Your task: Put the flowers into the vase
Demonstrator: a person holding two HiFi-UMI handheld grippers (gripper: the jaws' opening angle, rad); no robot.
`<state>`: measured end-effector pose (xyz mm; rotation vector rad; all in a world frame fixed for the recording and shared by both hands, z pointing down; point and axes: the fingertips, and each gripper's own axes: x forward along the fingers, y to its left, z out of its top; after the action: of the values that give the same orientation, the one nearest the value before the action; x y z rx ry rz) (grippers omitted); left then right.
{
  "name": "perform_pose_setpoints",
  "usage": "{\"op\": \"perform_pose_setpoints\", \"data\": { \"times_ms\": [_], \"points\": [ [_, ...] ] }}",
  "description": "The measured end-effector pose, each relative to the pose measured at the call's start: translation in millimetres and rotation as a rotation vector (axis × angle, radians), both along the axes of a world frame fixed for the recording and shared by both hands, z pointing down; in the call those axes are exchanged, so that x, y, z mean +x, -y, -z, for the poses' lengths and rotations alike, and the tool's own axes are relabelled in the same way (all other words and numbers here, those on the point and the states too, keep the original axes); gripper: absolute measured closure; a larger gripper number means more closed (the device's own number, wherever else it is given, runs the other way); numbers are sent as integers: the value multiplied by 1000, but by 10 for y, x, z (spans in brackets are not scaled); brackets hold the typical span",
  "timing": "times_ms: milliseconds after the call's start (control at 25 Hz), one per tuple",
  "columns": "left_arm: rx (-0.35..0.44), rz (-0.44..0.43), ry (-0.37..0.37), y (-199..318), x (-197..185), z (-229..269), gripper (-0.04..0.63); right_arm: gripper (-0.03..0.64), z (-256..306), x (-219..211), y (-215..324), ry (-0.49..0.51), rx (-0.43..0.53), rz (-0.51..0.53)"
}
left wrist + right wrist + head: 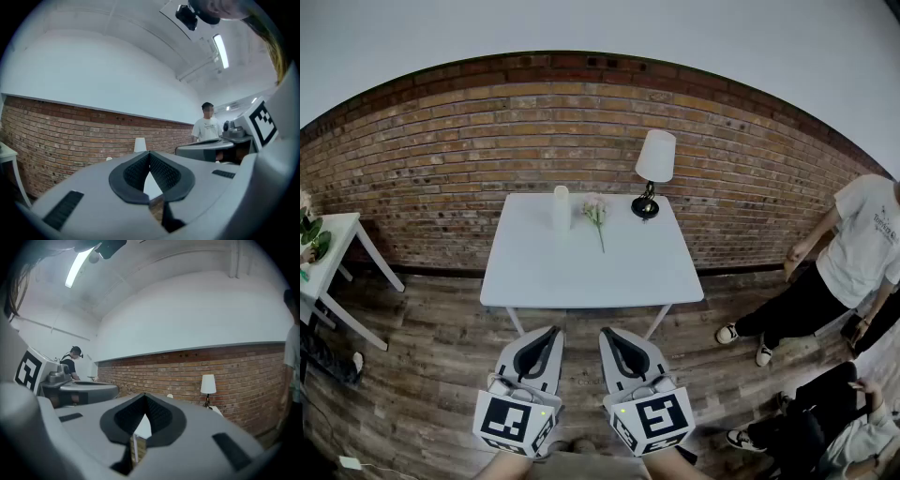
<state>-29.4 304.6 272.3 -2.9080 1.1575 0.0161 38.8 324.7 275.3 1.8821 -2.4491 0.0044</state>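
Left gripper and right gripper are pressed together, empty, short of the table. Flowers lie there beside the vase; light, fragile, likely best pinched gently mid-stem.

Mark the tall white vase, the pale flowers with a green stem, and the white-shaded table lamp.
tall white vase [562, 208], head view, middle of its body.
pale flowers with a green stem [595, 209], head view, the blooms.
white-shaded table lamp [656, 156], head view, the shade.
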Motion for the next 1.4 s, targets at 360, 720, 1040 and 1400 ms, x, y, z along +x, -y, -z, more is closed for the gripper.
{"op": "perform_pose_setpoints", "data": {
  "times_ms": [360, 720, 1040, 1400],
  "points": [
    [-1, 5, -4, 3, 154, 0, 588, 611, -23, 151, 6, 8, -7, 10],
    [-3, 28, -9, -92, 238, -45, 588, 611, -73, 334, -78, 61, -8, 23],
    [-4, 56, -4, -98, 156, -71, 588, 611, -73, 419, -97, 80, 2, 13],
    [7, 59, -23, 78, 156, -26, 588, 611, -57, 439, 12, 69, 12, 10]
  ]
}}
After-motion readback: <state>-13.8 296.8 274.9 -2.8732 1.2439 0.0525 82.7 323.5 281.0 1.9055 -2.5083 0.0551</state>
